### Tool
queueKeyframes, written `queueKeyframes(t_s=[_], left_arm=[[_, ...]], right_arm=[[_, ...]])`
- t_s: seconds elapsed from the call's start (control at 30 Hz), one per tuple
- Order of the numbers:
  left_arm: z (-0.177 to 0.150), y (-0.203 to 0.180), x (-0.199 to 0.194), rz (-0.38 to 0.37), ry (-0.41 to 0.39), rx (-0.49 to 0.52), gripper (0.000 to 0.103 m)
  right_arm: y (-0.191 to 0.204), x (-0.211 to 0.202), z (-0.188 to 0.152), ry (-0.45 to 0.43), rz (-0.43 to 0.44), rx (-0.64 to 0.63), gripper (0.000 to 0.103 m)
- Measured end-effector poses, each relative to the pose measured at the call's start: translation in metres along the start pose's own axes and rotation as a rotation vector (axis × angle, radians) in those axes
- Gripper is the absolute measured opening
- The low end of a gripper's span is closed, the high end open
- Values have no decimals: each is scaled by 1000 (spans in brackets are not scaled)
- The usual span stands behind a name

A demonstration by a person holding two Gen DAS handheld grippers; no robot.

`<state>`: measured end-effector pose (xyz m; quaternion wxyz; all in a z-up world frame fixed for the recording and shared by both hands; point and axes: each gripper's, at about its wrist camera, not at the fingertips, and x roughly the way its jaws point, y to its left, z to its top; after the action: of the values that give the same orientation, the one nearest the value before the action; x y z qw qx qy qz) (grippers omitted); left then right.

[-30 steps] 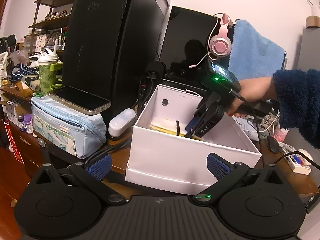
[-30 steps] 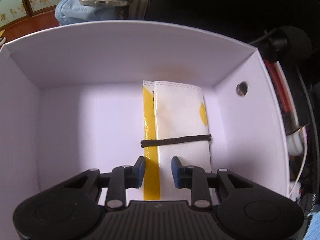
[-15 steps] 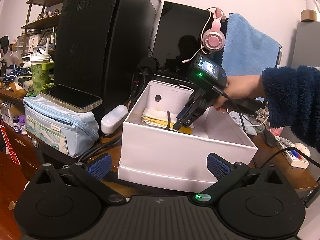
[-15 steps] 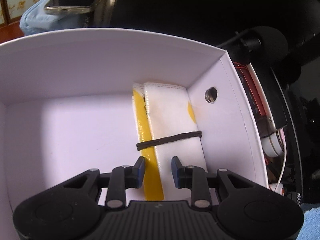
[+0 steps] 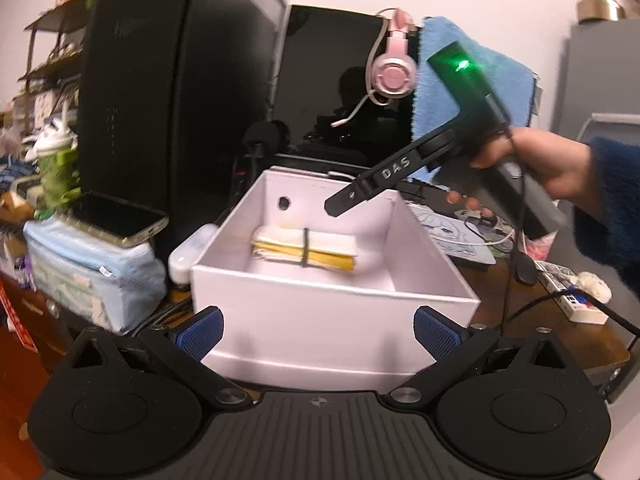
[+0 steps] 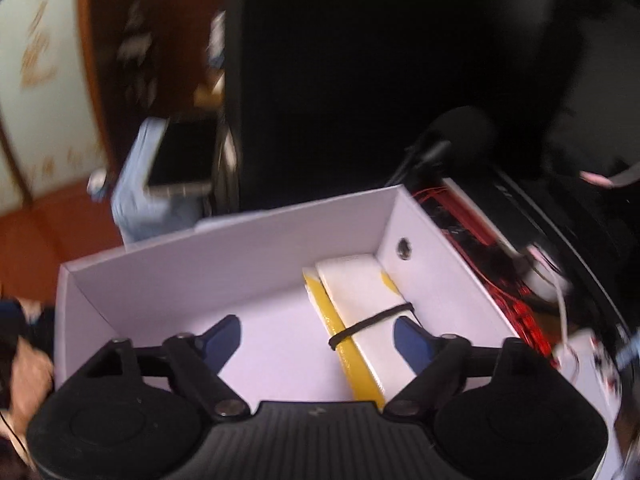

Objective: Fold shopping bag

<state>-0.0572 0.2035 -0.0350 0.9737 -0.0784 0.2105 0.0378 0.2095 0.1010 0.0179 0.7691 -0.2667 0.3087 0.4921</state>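
The folded shopping bag (image 5: pixel 306 246), white and yellow with a dark elastic band around it, lies on the floor of a white cardboard box (image 5: pixel 332 320) near the wall with a round hole. In the right wrist view the bag (image 6: pixel 360 304) lies at the box's (image 6: pixel 200 256) right side. My right gripper (image 6: pixel 318 336) hangs above the box, open and empty; the left wrist view shows the right gripper (image 5: pixel 340 206) raised over the box's far rim, held by a hand. My left gripper (image 5: pixel 318 326) stands open in front of the box's near wall, holding nothing.
A light blue pouch (image 5: pixel 92 272) with a phone (image 5: pixel 116 220) on it sits left of the box, beside a tall black PC tower (image 5: pixel 168 92). Pink headphones (image 5: pixel 394 68), a blue towel (image 5: pixel 472 76) and a monitor stand behind. Cables and a power strip (image 5: pixel 576 304) lie at right.
The right gripper has lifted out of the box and opened its fingers wide; the banded bag stays on the box floor. The left gripper's view rose slightly, looking into the box.
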Motion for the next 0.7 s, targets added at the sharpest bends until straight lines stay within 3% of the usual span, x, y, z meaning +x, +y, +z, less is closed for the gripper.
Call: queueKeyframes(t_s=[0.07, 0.2, 0.47, 0.63, 0.7], left_arm=[[3, -12, -1, -1, -4, 25, 102], [9, -38, 2, -43, 12, 72, 102], [17, -96, 24, -141, 96, 130, 103], [21, -124, 31, -198, 127, 110, 102], [25, -135, 34, -194, 139, 131, 102]], right_arm=[[-1, -20, -13, -34, -46, 75, 94], [19, -57, -16, -108, -39, 207, 95], [2, -124, -92, -142, -91, 447, 97], [-2, -151, -142, -123, -316, 638, 98], [-2, -162, -162, -159, -365, 661, 98]])
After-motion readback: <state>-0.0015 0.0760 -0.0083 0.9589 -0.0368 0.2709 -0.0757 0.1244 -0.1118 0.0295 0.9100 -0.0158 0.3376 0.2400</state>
